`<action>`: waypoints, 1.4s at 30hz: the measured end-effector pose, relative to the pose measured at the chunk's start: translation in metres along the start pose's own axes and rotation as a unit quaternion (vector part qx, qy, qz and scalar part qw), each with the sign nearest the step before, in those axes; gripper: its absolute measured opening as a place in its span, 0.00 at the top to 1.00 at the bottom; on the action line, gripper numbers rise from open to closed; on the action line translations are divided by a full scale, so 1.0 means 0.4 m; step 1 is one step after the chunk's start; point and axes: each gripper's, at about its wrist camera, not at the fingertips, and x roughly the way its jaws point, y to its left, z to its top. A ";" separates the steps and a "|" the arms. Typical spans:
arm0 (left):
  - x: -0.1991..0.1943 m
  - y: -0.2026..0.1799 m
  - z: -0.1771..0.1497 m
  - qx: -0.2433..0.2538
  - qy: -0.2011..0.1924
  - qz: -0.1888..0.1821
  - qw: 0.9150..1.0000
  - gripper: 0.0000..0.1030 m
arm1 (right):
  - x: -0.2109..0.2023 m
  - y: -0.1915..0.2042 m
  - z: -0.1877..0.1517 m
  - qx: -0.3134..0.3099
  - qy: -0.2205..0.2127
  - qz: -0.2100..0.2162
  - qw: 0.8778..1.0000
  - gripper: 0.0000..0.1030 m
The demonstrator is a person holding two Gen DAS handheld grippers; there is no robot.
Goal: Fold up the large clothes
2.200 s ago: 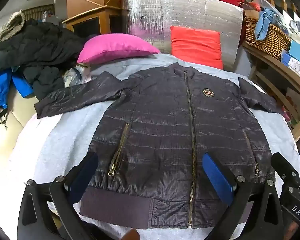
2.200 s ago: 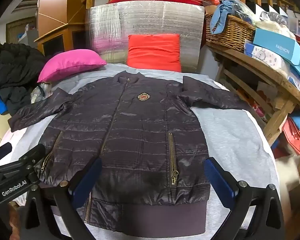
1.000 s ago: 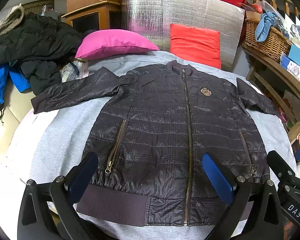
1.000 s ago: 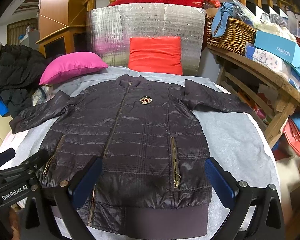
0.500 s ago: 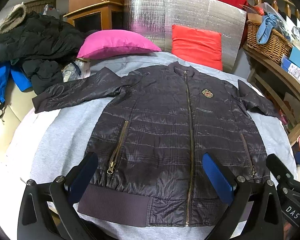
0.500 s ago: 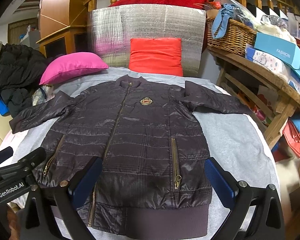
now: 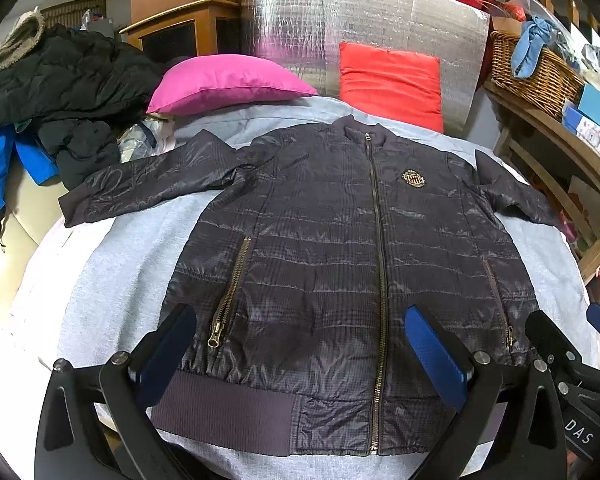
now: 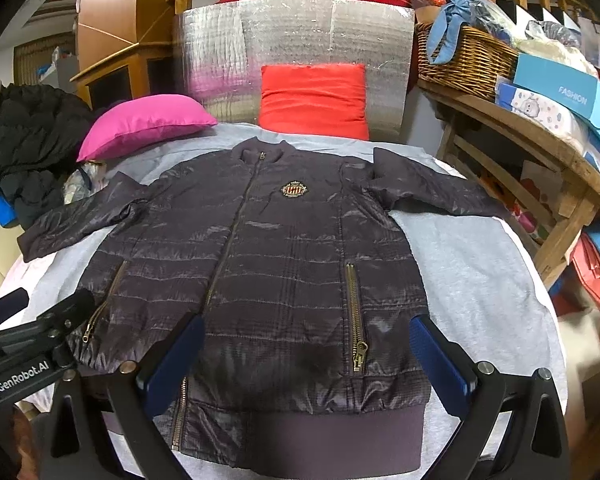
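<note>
Both wrist views: left gripper [image 7: 300, 344] and right gripper [image 8: 306, 350] hover spread above jacket [image 7: 340, 248].

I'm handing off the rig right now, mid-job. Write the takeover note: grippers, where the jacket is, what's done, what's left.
Left gripper: open, empty, hovering over the hem near the main zipper.
Right gripper: open, empty, hovering over the hem by the pocket zipper.
Jacket: lying flat, front up, zipped, on the grey cover; both sleeves spread out to the sides, collar toward the pink pillow and red pillow.
Done: jacket laid out and spread.
Left: every fold. No sleeve is folded in yet; a sensible start is probably bringing a sleeve across the body.
</note>
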 end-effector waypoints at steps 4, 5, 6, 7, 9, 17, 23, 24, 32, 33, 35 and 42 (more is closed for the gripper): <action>0.001 0.000 -0.001 -0.001 0.000 0.000 1.000 0.00 | 0.002 0.003 -0.002 -0.001 0.002 0.001 1.000 0.00; 0.002 0.000 -0.001 -0.001 0.001 0.000 1.000 0.00 | 0.002 0.004 -0.002 -0.001 0.001 0.001 1.000 0.00; 0.002 0.000 -0.001 -0.001 0.001 0.000 1.000 0.00 | 0.002 0.005 -0.001 -0.001 0.002 0.001 1.000 0.00; 0.002 0.000 -0.002 -0.001 0.001 0.000 1.000 0.00 | 0.002 0.005 -0.001 -0.001 0.002 0.002 1.000 0.00; 0.001 0.001 -0.002 -0.001 0.001 0.000 1.000 0.00 | 0.001 0.005 -0.001 -0.001 0.001 0.002 1.000 0.00; 0.001 0.001 -0.004 -0.001 0.000 0.000 1.000 0.00 | -0.004 0.012 -0.002 -0.003 0.001 0.005 1.000 0.00; -0.002 0.003 -0.003 -0.002 0.002 0.000 1.000 0.00 | -0.007 0.016 -0.002 -0.005 0.002 0.007 1.000 0.00; -0.002 0.004 -0.003 -0.002 0.002 0.000 1.000 0.00 | -0.008 0.016 -0.002 -0.006 0.002 0.007 1.000 0.00; -0.002 0.013 -0.004 -0.006 0.005 0.002 1.000 0.00 | -0.006 0.018 -0.001 -0.007 0.002 0.009 1.000 0.00; -0.001 0.012 -0.004 -0.006 0.004 0.002 1.000 0.00 | -0.006 0.019 -0.001 -0.007 0.002 0.010 1.000 0.00; 0.003 0.012 -0.003 -0.004 0.004 0.002 1.000 0.00 | -0.006 0.018 0.001 -0.008 0.000 0.014 1.000 0.00; 0.051 0.027 0.006 -0.002 0.011 -0.006 1.000 0.00 | 0.021 -0.042 0.018 0.014 0.008 0.075 0.997 0.00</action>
